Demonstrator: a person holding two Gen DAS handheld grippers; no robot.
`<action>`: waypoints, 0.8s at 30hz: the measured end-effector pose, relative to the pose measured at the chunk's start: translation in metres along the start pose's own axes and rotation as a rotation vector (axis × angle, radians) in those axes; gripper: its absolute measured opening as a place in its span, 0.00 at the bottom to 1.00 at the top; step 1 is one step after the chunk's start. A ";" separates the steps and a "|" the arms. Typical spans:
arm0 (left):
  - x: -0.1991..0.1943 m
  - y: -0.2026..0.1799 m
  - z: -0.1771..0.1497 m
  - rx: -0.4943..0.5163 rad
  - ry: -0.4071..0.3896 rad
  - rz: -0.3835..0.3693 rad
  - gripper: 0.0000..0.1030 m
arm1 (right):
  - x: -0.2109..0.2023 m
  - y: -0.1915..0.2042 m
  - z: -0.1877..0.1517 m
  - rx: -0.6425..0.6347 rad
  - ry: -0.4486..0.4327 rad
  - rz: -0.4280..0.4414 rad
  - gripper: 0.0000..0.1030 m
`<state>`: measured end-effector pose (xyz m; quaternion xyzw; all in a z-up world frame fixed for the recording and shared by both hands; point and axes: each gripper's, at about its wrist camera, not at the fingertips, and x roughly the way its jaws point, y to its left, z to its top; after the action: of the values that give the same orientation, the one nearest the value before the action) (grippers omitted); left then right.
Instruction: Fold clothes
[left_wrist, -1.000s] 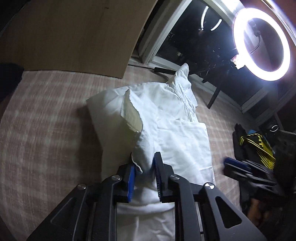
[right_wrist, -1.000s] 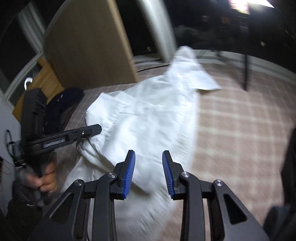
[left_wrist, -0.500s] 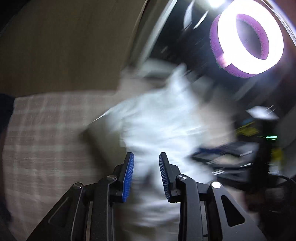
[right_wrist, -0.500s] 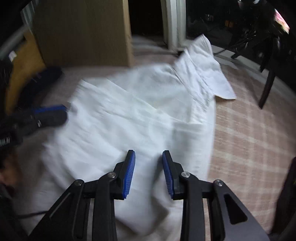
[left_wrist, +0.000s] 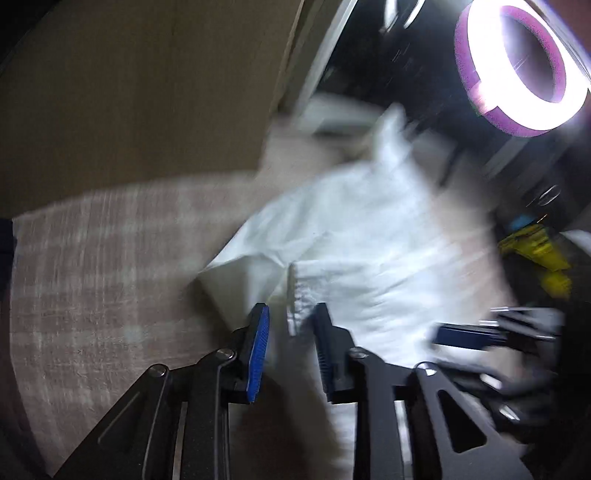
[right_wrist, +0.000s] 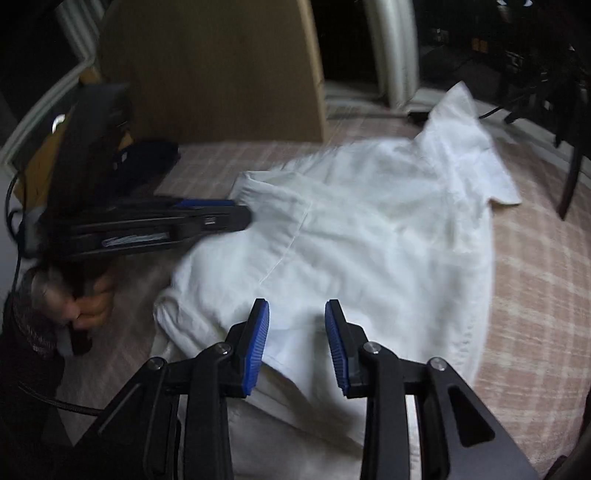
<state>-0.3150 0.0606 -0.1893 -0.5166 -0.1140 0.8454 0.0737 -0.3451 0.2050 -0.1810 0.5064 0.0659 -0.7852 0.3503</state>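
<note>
White short-sleeved shirt (right_wrist: 369, 236) is laid on the plaid pink-and-cream bed cover (right_wrist: 535, 295), collar end away from the grippers, hem end nearest. One side is seen turned in over the body: a folded flap with a straight edge and seam runs down the left part. The opposite sleeve (right_wrist: 498, 184) is spread flat, sticking out to the side. So the shirt is judged partly folded; that sleeve side and the lengthwise fold are not seen done. A finished compact fold is not shown.

Left gripper (left_wrist: 291, 332) is held low at the shirt's near edge; its blue-padded fingers are parted narrowly, with a hem edge of cloth lying in the gap, not seen pinched. Right gripper (right_wrist: 297, 332) is held over the hem end, fingers spread moderately, nothing between them. The person's hand (right_wrist: 88, 299) is seen on the left gripper's handle.

A ring light (left_wrist: 517, 62) is lit beyond the bed; a wooden board (right_wrist: 221, 66) stands behind.

Writing: none readable. A pale label strip on the left gripper's body is too blurred to read. No brand is seen on the shirt.
</note>
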 end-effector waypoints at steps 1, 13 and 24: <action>-0.005 0.001 -0.002 0.004 -0.015 -0.003 0.27 | 0.002 0.004 -0.004 -0.022 0.007 -0.018 0.31; -0.067 -0.046 -0.055 0.323 0.015 -0.104 0.22 | -0.020 0.008 -0.026 -0.024 0.028 0.100 0.30; -0.048 -0.047 -0.095 0.505 0.184 -0.093 0.17 | -0.019 -0.016 -0.028 0.026 0.041 0.123 0.29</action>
<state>-0.2079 0.1051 -0.1771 -0.5509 0.0840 0.7922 0.2487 -0.3296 0.2390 -0.1819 0.5298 0.0316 -0.7524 0.3901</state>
